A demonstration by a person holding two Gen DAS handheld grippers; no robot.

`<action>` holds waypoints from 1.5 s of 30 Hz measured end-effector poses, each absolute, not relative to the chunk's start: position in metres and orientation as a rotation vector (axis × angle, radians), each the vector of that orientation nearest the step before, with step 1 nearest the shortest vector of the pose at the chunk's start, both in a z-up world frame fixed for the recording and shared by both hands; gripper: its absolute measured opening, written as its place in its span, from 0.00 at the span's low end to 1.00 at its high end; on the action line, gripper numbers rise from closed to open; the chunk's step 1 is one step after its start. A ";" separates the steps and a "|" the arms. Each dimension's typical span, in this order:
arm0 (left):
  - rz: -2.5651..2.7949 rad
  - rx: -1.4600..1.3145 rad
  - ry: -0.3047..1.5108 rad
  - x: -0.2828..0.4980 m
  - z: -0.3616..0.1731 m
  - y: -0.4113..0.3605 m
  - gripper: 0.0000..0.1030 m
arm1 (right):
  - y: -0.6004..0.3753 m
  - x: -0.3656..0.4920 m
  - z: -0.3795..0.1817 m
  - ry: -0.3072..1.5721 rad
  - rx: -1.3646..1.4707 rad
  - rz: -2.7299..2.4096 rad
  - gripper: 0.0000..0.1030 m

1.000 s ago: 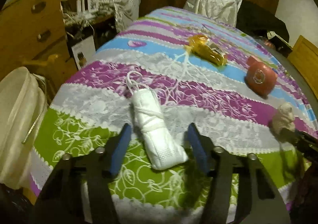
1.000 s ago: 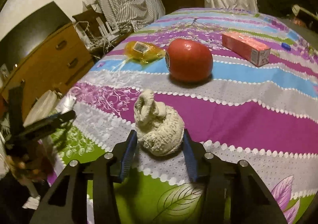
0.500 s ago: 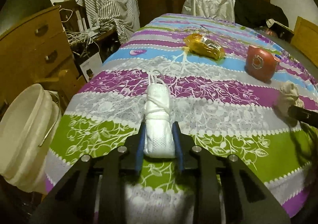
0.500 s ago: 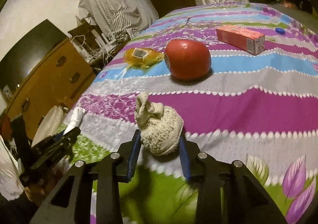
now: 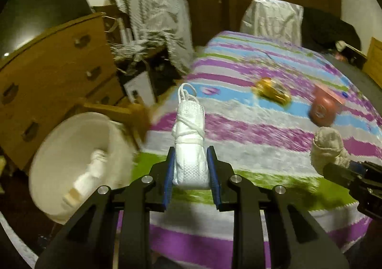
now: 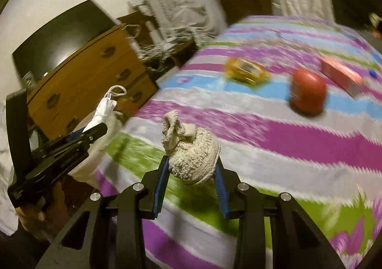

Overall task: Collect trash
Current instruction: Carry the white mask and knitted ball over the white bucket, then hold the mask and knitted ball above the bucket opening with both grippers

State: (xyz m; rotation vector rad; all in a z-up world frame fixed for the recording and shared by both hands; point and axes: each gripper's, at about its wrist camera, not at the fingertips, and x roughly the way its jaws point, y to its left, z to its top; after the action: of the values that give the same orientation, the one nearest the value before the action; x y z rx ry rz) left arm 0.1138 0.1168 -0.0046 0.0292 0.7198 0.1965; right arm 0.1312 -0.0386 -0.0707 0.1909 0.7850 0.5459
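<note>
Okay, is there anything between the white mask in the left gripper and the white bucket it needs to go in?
Nothing visible. The left gripper holds the mask off the bedspread, and the open bucket sits lower, to its left.

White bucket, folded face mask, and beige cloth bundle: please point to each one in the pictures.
White bucket [image 5: 59,140]: left wrist view, inner wall.
Folded face mask [image 5: 189,126]: left wrist view, wrapped middle.
Beige cloth bundle [image 6: 194,157]: right wrist view, rounded body.

Right claw [image 6: 191,182] grips a beige cloth wad [image 6: 192,157], seemingly above the striped bedspread [image 6: 274,140].
</note>
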 end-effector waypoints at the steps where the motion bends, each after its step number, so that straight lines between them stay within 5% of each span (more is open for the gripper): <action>1: 0.220 0.028 0.713 0.112 0.001 0.127 0.24 | -0.029 0.134 -0.065 0.781 0.174 0.558 0.37; 22: 0.556 -0.112 0.730 0.086 0.030 0.341 0.24 | 0.291 0.181 0.035 0.830 -0.159 0.860 0.37; 45: 0.542 -0.121 0.769 0.090 0.012 0.368 0.25 | 0.320 0.195 0.023 0.887 -0.193 0.839 0.37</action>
State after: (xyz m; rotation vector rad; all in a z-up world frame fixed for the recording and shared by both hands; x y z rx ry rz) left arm 0.0897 0.3679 0.0120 -0.1211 0.7690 0.5419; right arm 0.1948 0.3198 0.0229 -0.1928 0.8868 0.8393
